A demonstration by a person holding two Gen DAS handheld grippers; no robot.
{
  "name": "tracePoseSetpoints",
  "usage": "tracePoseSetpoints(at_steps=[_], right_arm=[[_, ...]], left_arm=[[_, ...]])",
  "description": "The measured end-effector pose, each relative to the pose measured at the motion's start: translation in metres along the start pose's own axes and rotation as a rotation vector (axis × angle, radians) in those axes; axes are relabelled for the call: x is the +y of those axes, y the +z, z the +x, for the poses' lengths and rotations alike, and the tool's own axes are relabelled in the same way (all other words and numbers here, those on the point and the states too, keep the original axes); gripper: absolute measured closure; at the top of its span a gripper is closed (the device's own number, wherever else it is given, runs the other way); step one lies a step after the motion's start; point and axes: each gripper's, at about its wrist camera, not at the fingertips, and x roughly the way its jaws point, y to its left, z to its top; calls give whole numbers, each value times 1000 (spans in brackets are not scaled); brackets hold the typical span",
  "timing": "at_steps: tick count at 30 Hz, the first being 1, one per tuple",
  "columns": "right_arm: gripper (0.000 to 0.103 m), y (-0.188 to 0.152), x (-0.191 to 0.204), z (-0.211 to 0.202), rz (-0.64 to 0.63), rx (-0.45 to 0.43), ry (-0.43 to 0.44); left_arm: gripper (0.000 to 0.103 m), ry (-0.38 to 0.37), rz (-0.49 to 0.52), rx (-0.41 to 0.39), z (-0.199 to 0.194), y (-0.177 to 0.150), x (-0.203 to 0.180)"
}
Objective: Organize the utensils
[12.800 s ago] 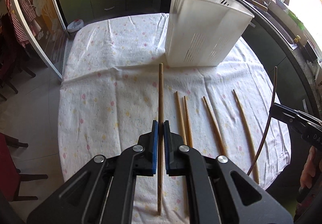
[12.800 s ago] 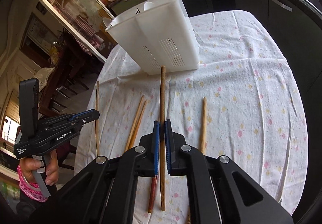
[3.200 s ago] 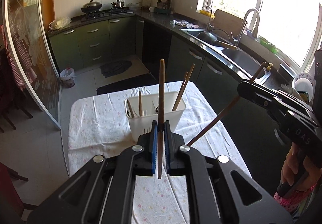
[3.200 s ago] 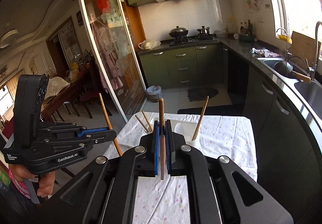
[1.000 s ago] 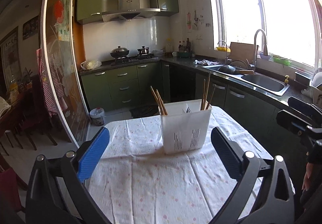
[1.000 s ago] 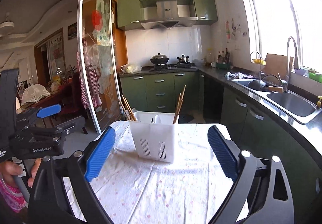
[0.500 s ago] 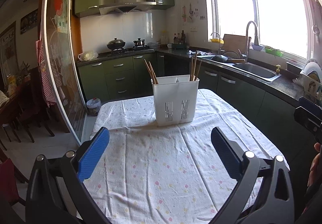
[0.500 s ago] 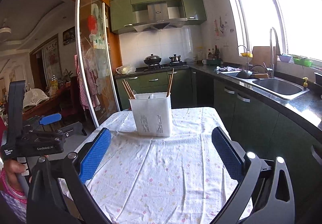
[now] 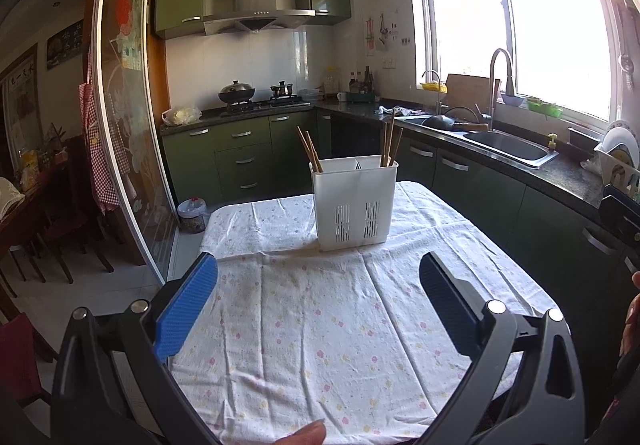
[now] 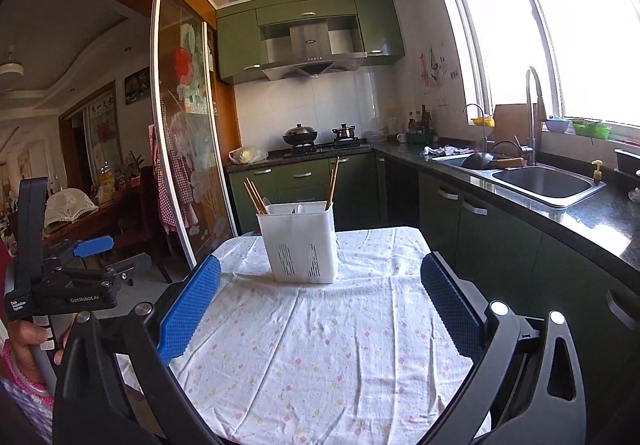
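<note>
A white slotted utensil holder point(image 9: 354, 203) stands upright on the far half of the table; it also shows in the right wrist view point(image 10: 298, 241). Several wooden chopsticks stand in it, some at its left end point(image 9: 308, 149) and some at its right end point(image 9: 390, 143). My left gripper point(image 9: 318, 285) is open and empty, held back above the near part of the table. My right gripper point(image 10: 320, 289) is open and empty, also well short of the holder. The left gripper also shows from the side in the right wrist view point(image 10: 94, 247).
The table carries a white floral cloth point(image 9: 320, 325). Dark green cabinets and a counter with a sink point(image 9: 508, 145) run along the right. A glass sliding door point(image 9: 128, 149) and dining chairs point(image 9: 52, 241) are on the left. A small bin point(image 9: 192, 213) sits on the floor.
Both grippers, which held chopsticks seconds ago, are open and empty. In the last second both have drawn back from the holder, and the holder looks smaller and farther.
</note>
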Motion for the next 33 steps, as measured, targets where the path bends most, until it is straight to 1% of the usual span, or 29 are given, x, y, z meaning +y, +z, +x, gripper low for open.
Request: tracePoseSetpoints(at_steps=[4,11,18,23,28,33], right_arm=[[5,1,5,-1,-7,3,10],[5,4,4,2,13,11,34],[5,3,6,2,11,14,32],[5,3,6,2,12,9,30],[5,0,4,5,18,14,28],[5,-1,5,6,18,16,28]], left_arm=[[7,11,-26,-16,-9,1,6],[7,26,-10,-26,-20,1,8],[7,37,-15,-34,-25,2,10],[7,45,-15,-18,-27,3,8],[7,57,-1,-42,-32,2,5],[7,46,-11,-42,-34,4,7]])
